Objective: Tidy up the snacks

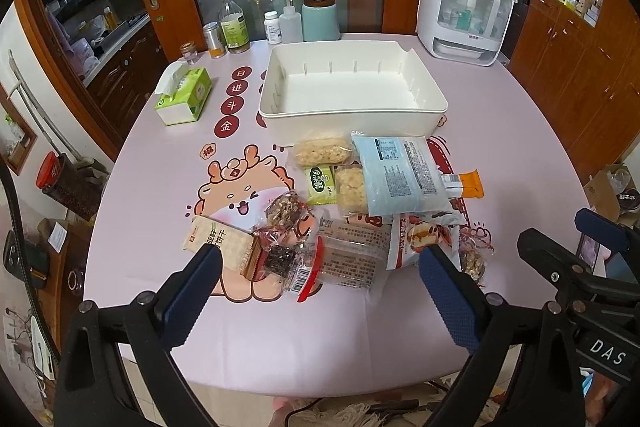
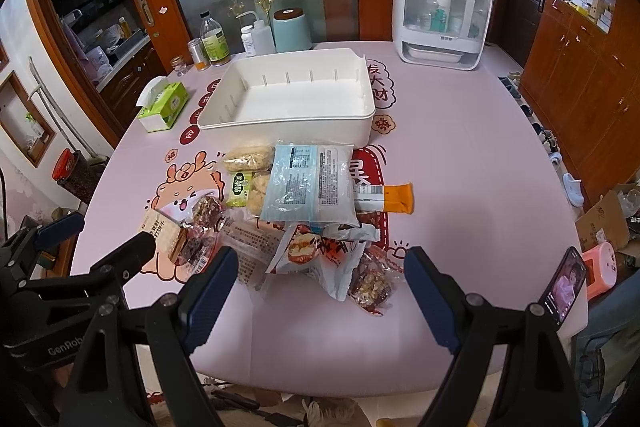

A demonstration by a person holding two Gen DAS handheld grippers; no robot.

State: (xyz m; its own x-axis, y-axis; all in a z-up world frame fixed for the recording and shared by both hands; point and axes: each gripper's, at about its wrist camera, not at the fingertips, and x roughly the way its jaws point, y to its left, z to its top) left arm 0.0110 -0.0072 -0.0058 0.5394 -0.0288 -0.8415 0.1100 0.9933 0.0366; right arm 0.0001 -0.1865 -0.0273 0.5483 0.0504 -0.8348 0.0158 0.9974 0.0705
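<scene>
Black gripper frames with silver screws carry blue ribbed fingers (image 1: 448, 291).

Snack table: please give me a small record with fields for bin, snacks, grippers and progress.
bin: white bin, nothing inside, behind the snacks
snacks: loose pile on the table, pale blue bag on top
left gripper: open, holds nothing
right gripper: open, holds nothing
progress: no snack in the bin yet

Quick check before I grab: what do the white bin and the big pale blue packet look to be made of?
White bin: looks like rigid moulded plastic with a smooth, semi-matte finish; thin even walls, rounded corners and moulded slot ribs inside.
Pale blue packet: seems soft plastic film, slightly glossy; it wrinkles, has a crimped edge and printed text. Likely slippery.
</scene>
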